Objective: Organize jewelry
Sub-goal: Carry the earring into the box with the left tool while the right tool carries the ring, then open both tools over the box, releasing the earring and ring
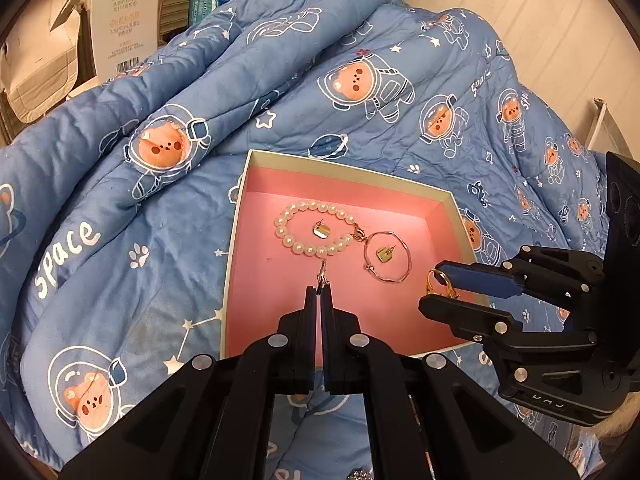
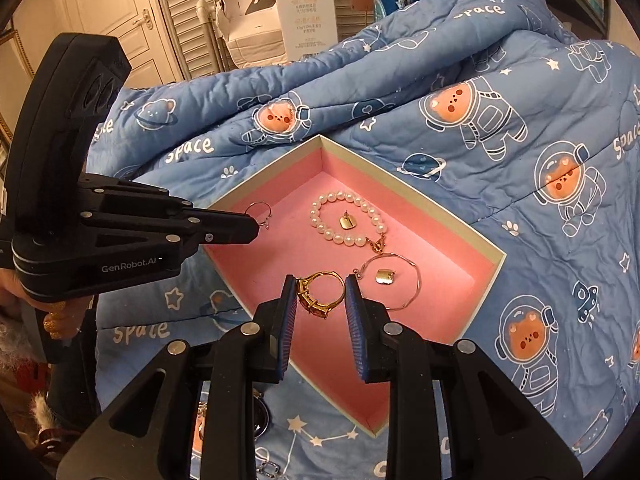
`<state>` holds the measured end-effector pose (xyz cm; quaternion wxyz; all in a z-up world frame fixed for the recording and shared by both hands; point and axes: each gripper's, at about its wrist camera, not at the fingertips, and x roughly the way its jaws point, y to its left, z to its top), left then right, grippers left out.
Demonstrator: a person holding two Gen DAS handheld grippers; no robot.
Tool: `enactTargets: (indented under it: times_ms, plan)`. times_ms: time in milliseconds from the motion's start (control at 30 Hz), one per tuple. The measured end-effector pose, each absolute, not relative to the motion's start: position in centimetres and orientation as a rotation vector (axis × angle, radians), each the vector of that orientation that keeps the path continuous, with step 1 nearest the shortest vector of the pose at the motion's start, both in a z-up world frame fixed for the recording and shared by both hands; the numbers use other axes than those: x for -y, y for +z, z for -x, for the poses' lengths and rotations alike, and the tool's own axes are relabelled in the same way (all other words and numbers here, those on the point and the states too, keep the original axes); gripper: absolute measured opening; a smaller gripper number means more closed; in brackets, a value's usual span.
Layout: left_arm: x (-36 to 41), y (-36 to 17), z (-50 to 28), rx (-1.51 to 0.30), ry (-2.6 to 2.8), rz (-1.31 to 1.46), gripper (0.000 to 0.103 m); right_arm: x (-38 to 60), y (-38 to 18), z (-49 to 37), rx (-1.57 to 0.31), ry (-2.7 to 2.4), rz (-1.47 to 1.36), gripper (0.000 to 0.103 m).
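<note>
Jewelry's mostly in the pink box (image 2: 432, 236) on the bed, mid-frame. My right hand-held gripper (image 2: 320, 300) pinches the gold ring (image 2: 322, 294) over the box's near corner. My left hand-held gripper (image 1: 319, 292), shut tight on a small silver hoop (image 2: 259, 214), hangs over the box's left edge.

One pink-lined box (image 2: 404, 182), one pearl bracelet (image 2: 347, 218), two gold stud earrings (image 2: 346, 222), two grippers (image 2: 320, 296)

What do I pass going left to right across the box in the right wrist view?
Left gripper with small silver ring → gold ring in right gripper → pearl bracelet → thin bangle.
</note>
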<state>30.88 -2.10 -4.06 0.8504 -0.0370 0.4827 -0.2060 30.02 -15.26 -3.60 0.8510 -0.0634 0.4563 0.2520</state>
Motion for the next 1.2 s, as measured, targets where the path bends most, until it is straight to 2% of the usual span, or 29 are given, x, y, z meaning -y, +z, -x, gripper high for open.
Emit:
enactTargets:
  times_ms: [567, 1200]
  plan:
    - [4.9, -6.6, -33.9, -1.127, -0.425, -0.059, 0.002, 12.4, -7.4, -34.2, -1.053, 0.58, 0.266, 0.025]
    - [5.6, -5.9, -33.7, -1.085, -0.406, -0.109, 0.002, 11.1, -8.8, -35.1, -1.033, 0.59, 0.342, 0.026]
